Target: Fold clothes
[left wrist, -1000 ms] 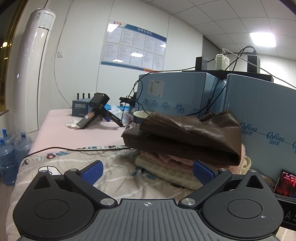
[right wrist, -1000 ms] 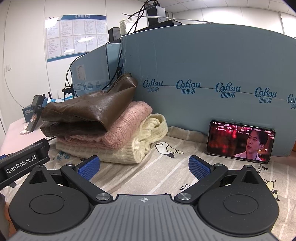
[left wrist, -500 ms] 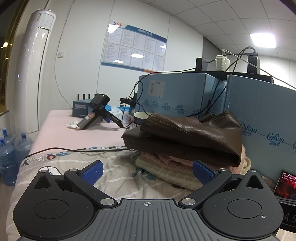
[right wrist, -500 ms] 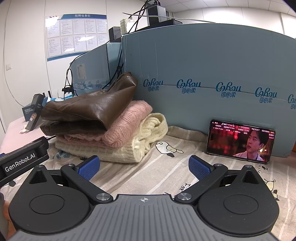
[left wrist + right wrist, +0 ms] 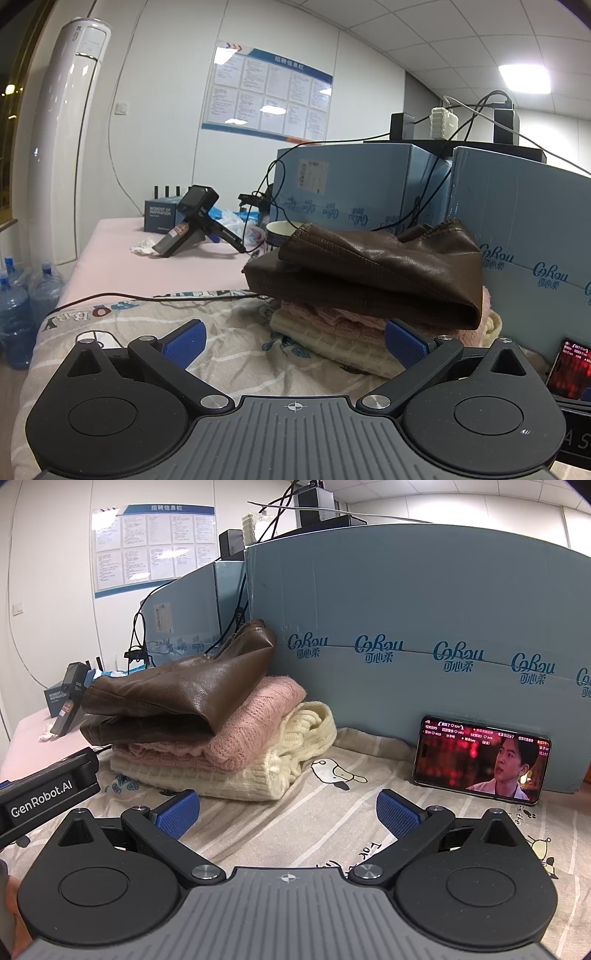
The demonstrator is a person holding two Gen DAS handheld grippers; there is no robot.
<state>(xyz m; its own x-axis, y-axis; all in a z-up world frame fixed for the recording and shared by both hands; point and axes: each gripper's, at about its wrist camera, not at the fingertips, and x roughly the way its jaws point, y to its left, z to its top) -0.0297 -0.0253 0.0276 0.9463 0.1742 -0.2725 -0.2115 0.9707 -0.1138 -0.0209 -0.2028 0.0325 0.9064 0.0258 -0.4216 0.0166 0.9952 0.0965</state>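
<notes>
A stack of folded clothes lies on the patterned sheet [image 5: 325,823]: a brown leather garment [image 5: 192,690] on top, a pink knit sweater [image 5: 255,723] under it, a cream knit sweater [image 5: 280,760] at the bottom. In the left wrist view the stack shows as brown leather [image 5: 369,273] over pink [image 5: 332,317] and cream [image 5: 332,339]. My left gripper [image 5: 295,341] is open and empty, just short of the stack. My right gripper [image 5: 288,808] is open and empty, in front of the stack's right end. The left gripper's body [image 5: 48,794] shows at the right view's left edge.
Blue cardboard boxes [image 5: 424,638] stand behind the stack. A phone [image 5: 480,760] playing video leans on them at the right. A spare gripper [image 5: 195,221], a small box [image 5: 160,218], a cup [image 5: 280,232] and cables lie on the pink surface beyond. Water bottles [image 5: 22,306] stand on the floor.
Almost nothing: both grippers stay open and hold still apart from a very slight drift. The stack has not moved.
</notes>
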